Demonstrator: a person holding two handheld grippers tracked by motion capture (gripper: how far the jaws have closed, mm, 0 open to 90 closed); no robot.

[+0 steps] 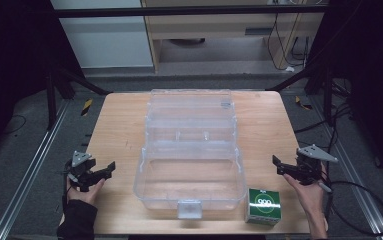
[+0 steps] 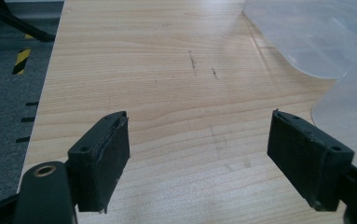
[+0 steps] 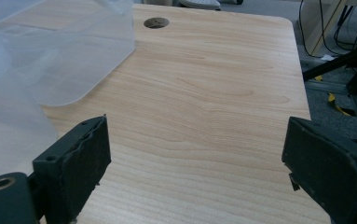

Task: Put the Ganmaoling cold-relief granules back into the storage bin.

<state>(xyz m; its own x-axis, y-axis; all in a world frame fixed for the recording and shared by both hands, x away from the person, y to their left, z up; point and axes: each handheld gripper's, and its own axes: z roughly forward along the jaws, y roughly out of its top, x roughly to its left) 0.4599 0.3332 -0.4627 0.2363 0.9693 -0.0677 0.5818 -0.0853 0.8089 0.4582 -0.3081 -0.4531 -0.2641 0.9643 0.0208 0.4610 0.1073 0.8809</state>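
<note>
Resting wide open, the left gripper (image 1: 110, 167) and right gripper (image 1: 277, 162) flank a clear plastic hinged box (image 1: 191, 172). A green-and-white carton (image 1: 263, 205) sits just inside the right gripper.

The high view looked forward and down from above my side of the wooden table (image 1: 124, 125), taking in all of it. My left gripper view sat low and close over the tabletop, facing away from me; my right gripper view did likewise. All three shared the clear plastic case (image 1: 191, 150) and tabletop.
</note>
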